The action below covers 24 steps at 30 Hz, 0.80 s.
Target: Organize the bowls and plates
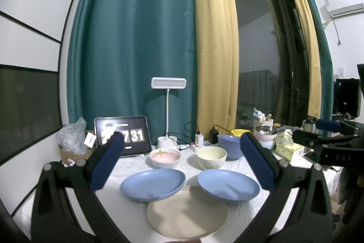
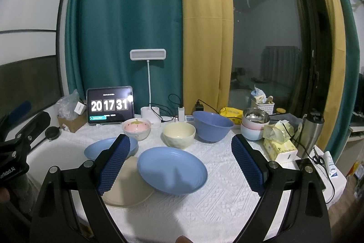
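On the white tablecloth [image 1: 229, 165] lie two blue plates, left [image 1: 152, 183] and right [image 1: 228, 184], and a beige plate [image 1: 187, 213] in front of them. Behind stand a pink strawberry bowl [image 1: 165, 157], a cream bowl [image 1: 211, 157] and a large blue bowl [image 1: 229, 145]. My left gripper [image 1: 182, 152] is open and empty, held above the plates. In the right wrist view, my right gripper [image 2: 180, 153] is open and empty above the right blue plate [image 2: 172, 170]; the beige plate [image 2: 127, 183], left blue plate [image 2: 100, 148] and bowls [image 2: 179, 134] show.
A tablet clock [image 2: 109, 105], desk lamp [image 2: 148, 83] and box of bags [image 2: 70, 115] stand at the back. Stacked bowls [image 2: 254, 124], a tissue box [image 2: 279, 147], steel flask [image 2: 310, 133] and cables crowd the right side.
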Each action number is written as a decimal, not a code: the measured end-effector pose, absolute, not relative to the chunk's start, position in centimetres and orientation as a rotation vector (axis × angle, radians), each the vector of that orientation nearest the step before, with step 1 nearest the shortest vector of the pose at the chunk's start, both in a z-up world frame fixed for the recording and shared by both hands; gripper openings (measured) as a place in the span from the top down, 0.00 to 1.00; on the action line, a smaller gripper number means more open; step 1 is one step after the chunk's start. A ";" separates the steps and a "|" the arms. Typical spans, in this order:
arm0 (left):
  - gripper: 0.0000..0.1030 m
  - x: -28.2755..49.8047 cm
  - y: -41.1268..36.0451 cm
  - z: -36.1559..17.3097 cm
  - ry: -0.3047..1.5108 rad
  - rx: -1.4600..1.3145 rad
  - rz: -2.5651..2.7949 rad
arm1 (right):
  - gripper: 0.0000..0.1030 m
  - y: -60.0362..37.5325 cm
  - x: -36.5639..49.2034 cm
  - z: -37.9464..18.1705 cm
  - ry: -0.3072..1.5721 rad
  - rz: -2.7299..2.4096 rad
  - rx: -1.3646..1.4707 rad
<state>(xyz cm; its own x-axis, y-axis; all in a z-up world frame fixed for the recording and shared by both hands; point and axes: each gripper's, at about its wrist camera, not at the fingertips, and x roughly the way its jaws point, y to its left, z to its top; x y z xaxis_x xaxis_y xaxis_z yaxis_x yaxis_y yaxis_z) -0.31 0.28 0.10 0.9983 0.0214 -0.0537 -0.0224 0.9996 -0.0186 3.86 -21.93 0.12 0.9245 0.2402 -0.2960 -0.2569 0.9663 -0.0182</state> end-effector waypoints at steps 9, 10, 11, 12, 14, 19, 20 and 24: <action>0.01 -0.3 0.1 -0.2 0.058 -0.019 0.010 | 0.09 -22.1 3.8 -0.1 0.301 0.261 -0.054; 0.01 -0.3 0.0 -0.2 0.060 -0.017 0.008 | 0.09 -22.0 3.9 -0.2 0.305 0.262 -0.055; 0.01 -0.2 -0.1 -0.2 0.063 -0.015 0.006 | 0.09 -22.0 4.1 -0.3 0.307 0.263 -0.056; 0.01 -0.1 -0.2 -0.3 0.064 -0.013 0.004 | 0.09 -21.9 4.2 -0.3 0.310 0.263 -0.057; 0.01 0.2 -0.4 -0.5 0.066 -0.010 -0.003 | 0.09 -21.9 4.4 -0.5 0.317 0.264 -0.056; 0.01 1.4 -0.6 -0.9 0.085 -0.002 -0.006 | 0.09 -22.0 5.4 -0.9 0.334 0.264 -0.053; 0.01 1.7 -0.7 -1.0 0.094 -0.003 -0.005 | 0.09 -22.2 5.7 -1.0 0.337 0.264 -0.051; 0.01 3.3 -1.1 -1.4 0.130 0.001 0.002 | 0.09 -22.5 6.9 -1.7 0.362 0.265 -0.044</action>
<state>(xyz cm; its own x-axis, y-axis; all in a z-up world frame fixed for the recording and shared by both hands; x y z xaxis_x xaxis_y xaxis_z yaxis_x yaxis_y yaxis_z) 3.26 -1.05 -1.45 0.9916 0.0017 -0.1294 -0.0016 1.0000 0.0011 6.90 -22.46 -1.69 0.9012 0.2481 -0.3555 -0.2637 0.9646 0.0046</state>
